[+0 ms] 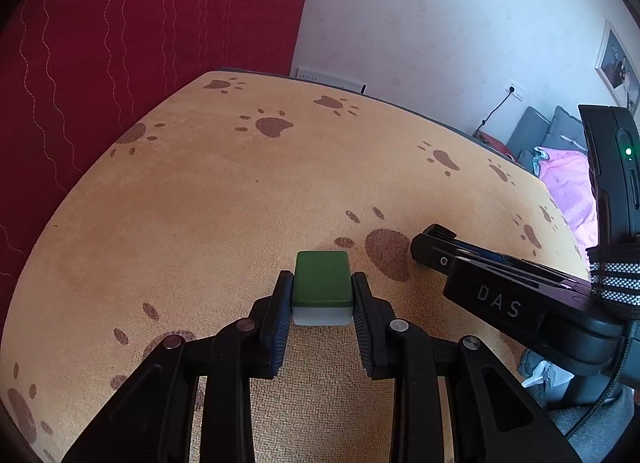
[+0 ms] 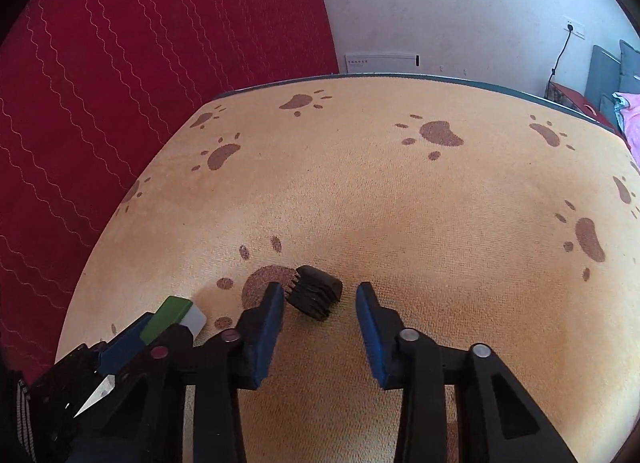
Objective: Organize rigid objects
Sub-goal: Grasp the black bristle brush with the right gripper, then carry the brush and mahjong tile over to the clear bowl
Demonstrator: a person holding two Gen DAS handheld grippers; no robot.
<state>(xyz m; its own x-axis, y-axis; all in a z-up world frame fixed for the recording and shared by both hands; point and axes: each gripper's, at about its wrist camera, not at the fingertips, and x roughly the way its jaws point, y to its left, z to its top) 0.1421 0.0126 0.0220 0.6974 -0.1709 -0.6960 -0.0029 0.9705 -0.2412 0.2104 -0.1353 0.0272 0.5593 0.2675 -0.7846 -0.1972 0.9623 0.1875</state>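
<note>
green-and-white tile (image 1: 323, 288), a thick block with a green top and a white underside, sits clamped between the two fingers (image 1: 280, 315) of the left gripper (image 1: 322, 295), whose blue ribbed pads press on both of its long sides. it is held low over the table (image 1: 240, 199), which is covered by an orange cloth printed with brown paw marks; whether the tile touches the cloth cannot be told. in the right wrist view the same tile (image 2: 176, 317) shows at the lower left, caught in the left gripper (image 2: 132, 347).

the right gripper (image 2: 320, 295) stands just to the right of it, fingers (image 2: 372, 327) apart and gripping nothing. a small black ribbed piece (image 2: 316, 297), cap-like with a grooved side, lies on the cloth between the fingertips, close to the left finger and clear of the right one. in the left wrist view the right gripper (image 1: 430, 249) reaches in from the right, its tip over a large brown paw mark. a red quilted cloth (image 1: 100, 63) hangs behind the table, beside a white wall (image 1: 440, 23).
</note>
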